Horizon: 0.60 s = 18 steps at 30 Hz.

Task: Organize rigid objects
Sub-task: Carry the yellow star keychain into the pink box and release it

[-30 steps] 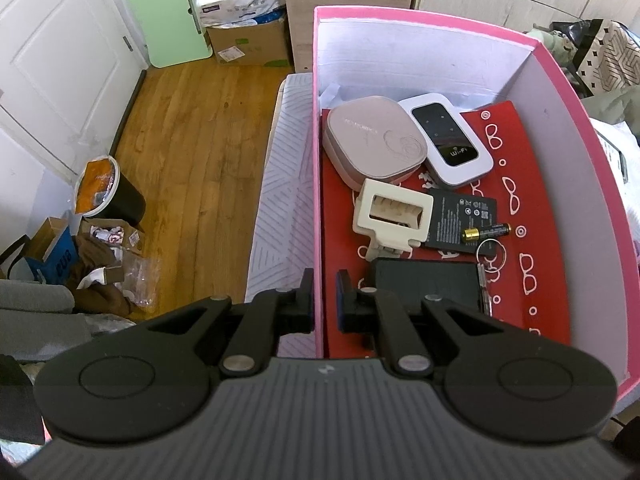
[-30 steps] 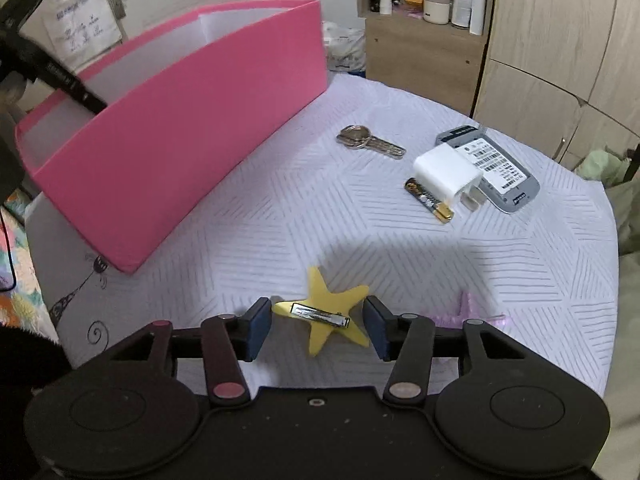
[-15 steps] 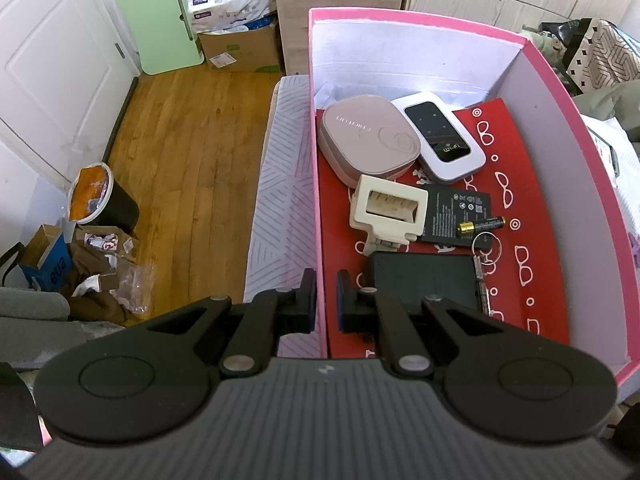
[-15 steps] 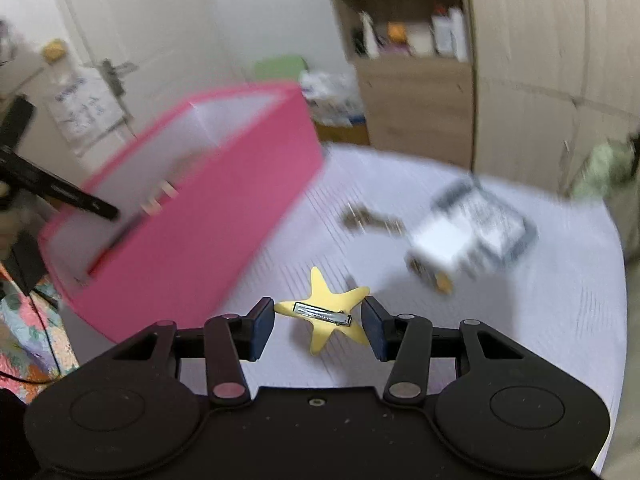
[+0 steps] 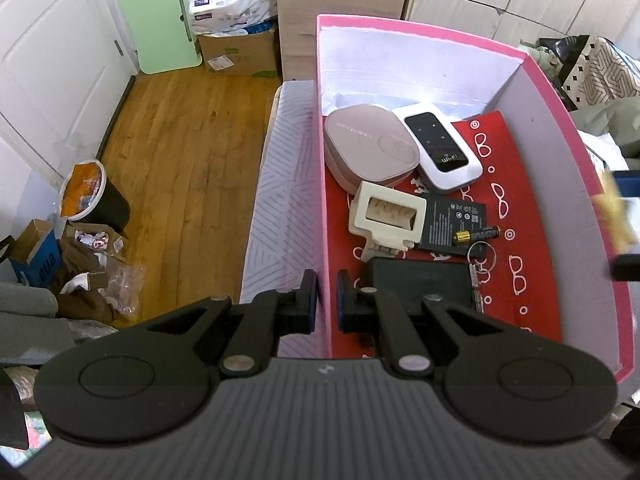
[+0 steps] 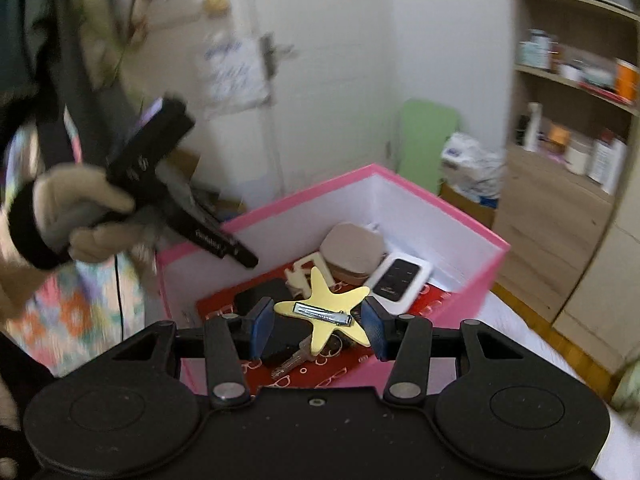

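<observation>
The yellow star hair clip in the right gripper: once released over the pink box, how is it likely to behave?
The yellow star hair clip looks thin and flat, so probably light; it should drop flat rather than roll. It keeps its shape between the right gripper pads, so likely stiff. It may land tilted on the key in the pink box.

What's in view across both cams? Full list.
box: 1, pink, on the bed, wall pinched by left gripper
case: 1, beige, in box, far end
router: 1, white, beside case
holder: 1, cream, box middle
battery pack: 1, black, flat under AA cell
AA cell: 1, black-gold
power bank: 1, black, near end
keys: 1 set, silver, in box
star clip: 1, yellow, held over box
bin: 1, black, floor
left gripper: jaws shut on box wall
right gripper: jaws on star clip
</observation>
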Tool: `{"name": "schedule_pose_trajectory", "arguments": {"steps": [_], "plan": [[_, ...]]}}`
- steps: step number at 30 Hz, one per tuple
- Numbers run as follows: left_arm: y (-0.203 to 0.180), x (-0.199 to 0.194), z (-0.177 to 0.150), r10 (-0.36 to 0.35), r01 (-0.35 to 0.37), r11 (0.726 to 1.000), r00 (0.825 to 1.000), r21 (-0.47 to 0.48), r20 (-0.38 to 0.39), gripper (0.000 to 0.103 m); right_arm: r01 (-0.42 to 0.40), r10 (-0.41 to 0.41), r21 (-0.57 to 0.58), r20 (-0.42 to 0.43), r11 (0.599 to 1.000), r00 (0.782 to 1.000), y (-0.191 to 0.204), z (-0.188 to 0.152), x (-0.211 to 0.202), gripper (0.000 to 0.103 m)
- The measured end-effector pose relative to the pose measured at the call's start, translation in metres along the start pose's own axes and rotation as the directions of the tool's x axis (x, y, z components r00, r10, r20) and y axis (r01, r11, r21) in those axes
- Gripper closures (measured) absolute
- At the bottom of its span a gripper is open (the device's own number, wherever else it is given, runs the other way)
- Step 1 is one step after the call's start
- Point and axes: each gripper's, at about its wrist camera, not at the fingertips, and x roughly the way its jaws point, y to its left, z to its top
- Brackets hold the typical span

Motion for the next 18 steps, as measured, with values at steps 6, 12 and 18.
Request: {"name": "schedule_pose_trajectory", "arguments": {"steps": [6, 12, 18], "plan": [[0.001, 0.000, -0.001, -0.001, 0.001, 1.000, 1.000, -0.005, 0.001, 0.095, -0.066, 0.063, -0.006, -0.193, 0.998, 0.979, 0.001, 0.028, 0.065, 0.049], [0.001, -0.001, 0.000, 0.000, 0.000, 1.000, 1.000, -0.011, 0.003, 0.095, 0.031, -0.041, -0.045, -0.230, 0.999, 0.972, -0.004, 0.035, 0.102, 0.049], [-0.007, -0.005, -0.002, 0.024, -0.025, 0.999, 0.999, 0.019, 0.033, 0.095, 0.123, -0.146, -0.109, -0.247, 0.986, 0.958, -0.021, 0.046, 0.123, 0.049]]}}
